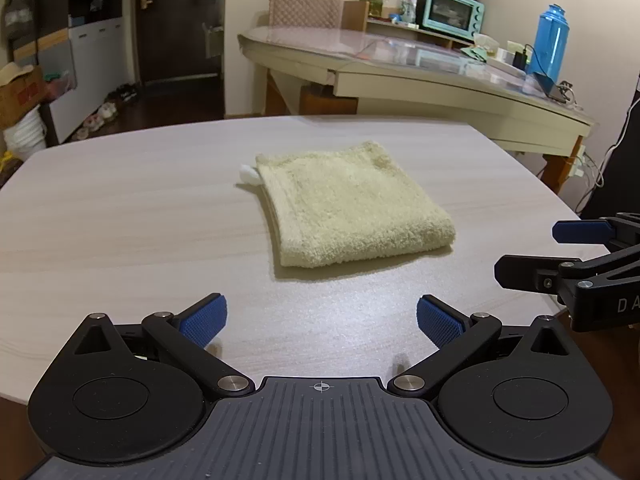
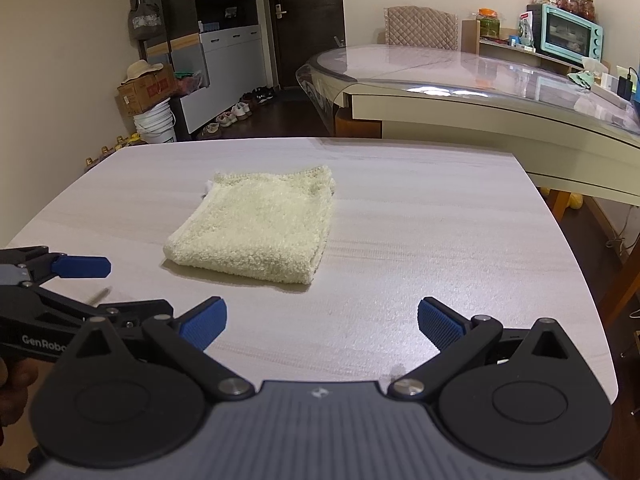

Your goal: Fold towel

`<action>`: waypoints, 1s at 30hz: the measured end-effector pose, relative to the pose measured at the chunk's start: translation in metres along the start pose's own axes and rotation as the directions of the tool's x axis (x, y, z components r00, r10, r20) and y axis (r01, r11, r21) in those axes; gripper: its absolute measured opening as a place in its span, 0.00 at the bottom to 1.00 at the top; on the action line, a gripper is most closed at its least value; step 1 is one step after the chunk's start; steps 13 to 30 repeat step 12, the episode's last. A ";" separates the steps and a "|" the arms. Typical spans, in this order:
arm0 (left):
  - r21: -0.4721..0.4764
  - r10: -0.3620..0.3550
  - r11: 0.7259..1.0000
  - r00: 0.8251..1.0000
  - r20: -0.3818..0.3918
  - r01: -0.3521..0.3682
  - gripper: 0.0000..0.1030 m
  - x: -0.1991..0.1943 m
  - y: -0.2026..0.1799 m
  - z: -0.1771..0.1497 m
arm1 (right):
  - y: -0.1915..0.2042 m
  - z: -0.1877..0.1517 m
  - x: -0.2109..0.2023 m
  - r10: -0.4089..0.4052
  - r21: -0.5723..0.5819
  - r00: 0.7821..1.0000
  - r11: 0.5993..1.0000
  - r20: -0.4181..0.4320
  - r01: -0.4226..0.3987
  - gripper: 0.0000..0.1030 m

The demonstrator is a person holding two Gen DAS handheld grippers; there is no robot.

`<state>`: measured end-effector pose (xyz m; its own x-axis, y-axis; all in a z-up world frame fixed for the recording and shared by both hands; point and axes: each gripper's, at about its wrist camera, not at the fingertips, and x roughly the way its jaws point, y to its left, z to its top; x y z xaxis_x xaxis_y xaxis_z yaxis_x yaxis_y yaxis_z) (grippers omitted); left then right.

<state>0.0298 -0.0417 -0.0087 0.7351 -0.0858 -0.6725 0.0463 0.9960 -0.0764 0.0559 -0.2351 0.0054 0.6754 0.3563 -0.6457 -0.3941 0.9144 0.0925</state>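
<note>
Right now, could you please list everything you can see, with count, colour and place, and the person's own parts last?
towel: one, pale yellow, folded, lying in the middle of the near table.
white tag: one, white, at the towel's far left corner.
near table: one, light wood grain, under the towel.
far table: one, cream with a glossy top, behind.
toaster oven: one, teal, on a shelf at the far table.
flask: one, blue, at the right end of the far table.
shoes: several, on the floor by the cabinets.
left tongs: one, black with blue pads, open, short of the towel.
right tongs: one, same colours, open, short of the towel.
</note>
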 end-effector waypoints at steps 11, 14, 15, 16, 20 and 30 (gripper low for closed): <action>0.001 -0.003 1.000 1.000 -0.002 0.003 1.00 0.004 0.005 -0.001 | 0.003 0.003 0.000 -0.001 -0.005 1.000 1.000 -0.002 0.001 1.00; 0.003 -0.002 1.000 1.000 -0.002 0.002 1.00 0.004 0.005 -0.001 | 0.003 0.003 0.000 -0.001 -0.005 1.000 1.000 -0.002 0.001 1.00; 0.003 -0.002 1.000 1.000 -0.002 0.002 1.00 0.004 0.005 -0.001 | 0.003 0.003 0.000 -0.001 -0.005 1.000 1.000 -0.002 0.001 1.00; 0.003 -0.002 1.000 1.000 -0.002 0.002 1.00 0.004 0.005 -0.001 | 0.003 0.003 0.000 -0.001 -0.005 1.000 1.000 -0.002 0.001 1.00; 0.003 -0.002 1.000 1.000 -0.002 0.002 1.00 0.004 0.005 -0.001 | 0.003 0.003 0.000 -0.001 -0.005 1.000 1.000 -0.002 0.001 1.00; 0.003 -0.002 1.000 1.000 -0.002 0.002 1.00 0.004 0.005 -0.001 | 0.003 0.003 0.000 -0.001 -0.005 1.000 1.000 -0.002 0.001 1.00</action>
